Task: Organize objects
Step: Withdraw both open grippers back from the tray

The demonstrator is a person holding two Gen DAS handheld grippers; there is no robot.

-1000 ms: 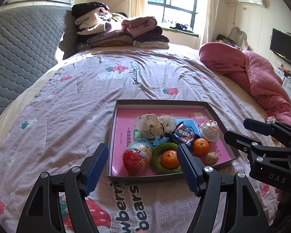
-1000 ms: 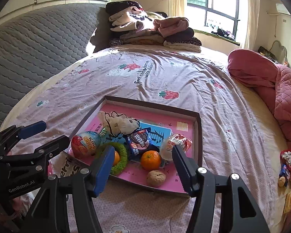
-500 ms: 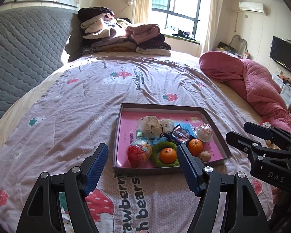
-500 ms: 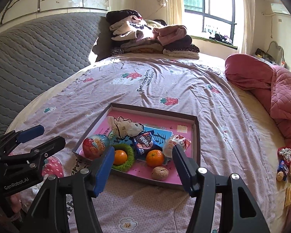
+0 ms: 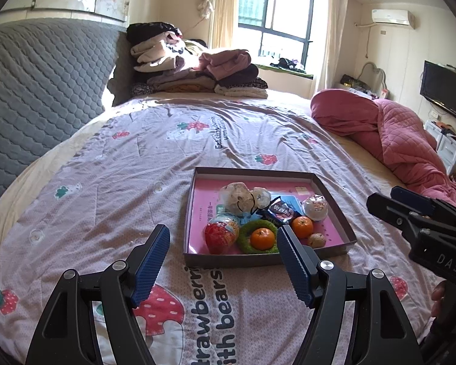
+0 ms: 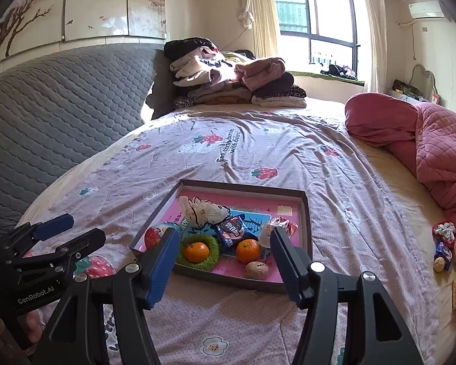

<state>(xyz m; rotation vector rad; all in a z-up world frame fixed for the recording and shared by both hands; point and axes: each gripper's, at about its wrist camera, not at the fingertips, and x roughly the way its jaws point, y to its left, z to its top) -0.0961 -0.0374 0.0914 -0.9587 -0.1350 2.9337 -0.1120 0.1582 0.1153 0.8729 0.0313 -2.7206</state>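
Both tools, left tool (image 5: 223,263) and right tool (image 6: 222,263), gape wide and empty above the soft bed (image 5: 106,182); bumping the shallow pink-lined cardboard tray (image 6: 307,231) could roll its oranges out.

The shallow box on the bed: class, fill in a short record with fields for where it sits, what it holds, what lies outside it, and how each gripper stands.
place: shallow box on the strawberry-print bedspread
contents: two oranges, one loose, one inside a green ring; walnut; toy egg; snack packet; cloth pouch
outside: small snack items beside the pink quilt
left gripper: open, empty
right gripper: open, empty
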